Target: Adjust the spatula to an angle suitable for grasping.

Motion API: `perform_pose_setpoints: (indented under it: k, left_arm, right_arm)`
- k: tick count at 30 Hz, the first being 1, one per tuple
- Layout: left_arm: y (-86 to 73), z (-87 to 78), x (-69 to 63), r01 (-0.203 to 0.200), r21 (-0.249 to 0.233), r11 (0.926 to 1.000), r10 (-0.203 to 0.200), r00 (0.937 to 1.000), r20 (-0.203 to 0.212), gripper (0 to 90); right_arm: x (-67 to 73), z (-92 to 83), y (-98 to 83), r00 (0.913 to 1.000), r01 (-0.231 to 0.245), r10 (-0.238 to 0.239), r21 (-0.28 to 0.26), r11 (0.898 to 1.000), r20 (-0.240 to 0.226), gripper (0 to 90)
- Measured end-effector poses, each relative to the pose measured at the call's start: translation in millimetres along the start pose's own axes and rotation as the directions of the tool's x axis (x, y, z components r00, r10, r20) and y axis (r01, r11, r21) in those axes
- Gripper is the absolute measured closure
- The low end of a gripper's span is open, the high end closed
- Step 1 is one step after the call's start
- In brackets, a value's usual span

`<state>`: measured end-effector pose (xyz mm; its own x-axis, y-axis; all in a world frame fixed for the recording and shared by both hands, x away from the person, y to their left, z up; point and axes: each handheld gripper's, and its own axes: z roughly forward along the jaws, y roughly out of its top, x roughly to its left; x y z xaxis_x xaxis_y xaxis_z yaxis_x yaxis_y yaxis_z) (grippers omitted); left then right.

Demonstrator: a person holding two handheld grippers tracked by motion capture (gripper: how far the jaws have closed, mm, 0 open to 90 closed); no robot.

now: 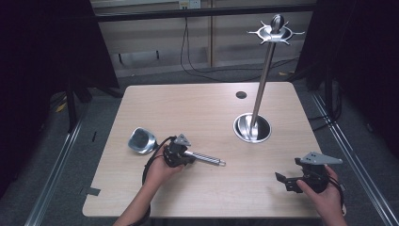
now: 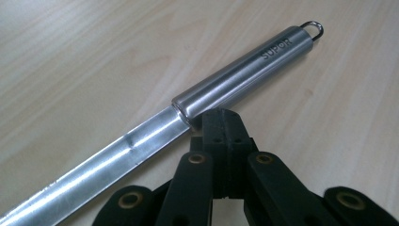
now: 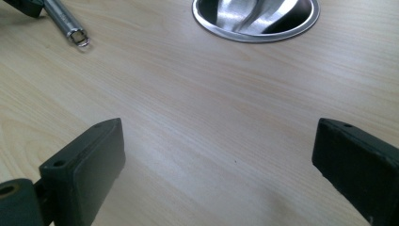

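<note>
A steel ladle [image 1: 142,140] lies on the wooden table [image 1: 188,108], bowl at the left, its round handle [image 1: 207,159] running right to a small ring. My left gripper [image 1: 184,156] rests over the handle's middle. In the left gripper view its jaws [image 2: 221,120] are pressed together, their tip right beside the ladle handle [image 2: 240,75], with nothing between them. My right gripper [image 1: 289,181] is at the front right, held low over bare wood. Its jaws [image 3: 216,169] stand wide open and empty.
A steel utensil stand rises at the right: round dished base [image 1: 252,128], tall pole [image 1: 262,80], hooked crown [image 1: 275,33]. The base [image 3: 256,19] also lies ahead of the right gripper, the ladle's ring end [image 3: 77,35] to its far left. A cable hole [image 1: 241,94] marks the table's back.
</note>
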<state>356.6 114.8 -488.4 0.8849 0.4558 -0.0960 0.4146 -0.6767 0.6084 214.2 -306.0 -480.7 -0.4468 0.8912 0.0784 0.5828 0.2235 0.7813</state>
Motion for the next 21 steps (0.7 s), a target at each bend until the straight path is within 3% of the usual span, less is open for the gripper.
perform_pose_setpoints:
  k: [4,6,7,8,9,10,21]
  left_arm:
    - [1.5,4.9,5.0,0.004,-0.014,0.9999,-0.004,1.0,-0.002,90.0]
    - [1.6,7.3,5.3,0.053,-0.045,0.9976,-0.053,0.9986,-0.002,90.0]
    - [1.6,7.3,5.3,0.053,-0.045,0.9976,-0.053,0.9986,-0.002,90.0]
    - [2.3,5.3,12.3,0.026,-0.023,0.9994,-0.026,0.9996,-0.004,90.0]
    - [2.8,7.3,11.4,0.067,-0.048,0.9966,-0.067,0.9977,-0.005,90.0]
    - [4.2,6.4,13.8,0.042,-0.031,0.9986,-0.043,0.999,-0.01,90.0]
    - [22.8,18.4,21.8,0.053,-0.017,0.9984,-0.054,0.9982,-0.027,90.0]
  right_arm:
    - [-2.1,-3.9,-2.7,0.9999,-0.016,0.016,-0.007,1.0,-0.001,2.6]
    - [-3.3,-5.0,-4.2,0.9997,-0.025,0.025,-0.005,1.0,0.0,2.6]
    - [-3.8,-5.2,-4.8,0.9997,-0.023,0.023,-0.006,1.0,0.002,2.7]
    - [-3.7,-5.3,-5.4,0.9996,-0.028,0.028,-0.008,1.0,0.005,2.7]
    - [-3.6,-5.5,-5.6,0.9995,-0.031,0.031,-0.005,1.0,0.006,2.7]
    - [-3.7,-5.5,-5.6,0.9995,-0.031,0.031,-0.006,1.0,0.006,2.7]
    - [-2.9,-2.1,-3.2,0.9999,-0.016,0.016,-0.004,1.0,0.004,2.8]
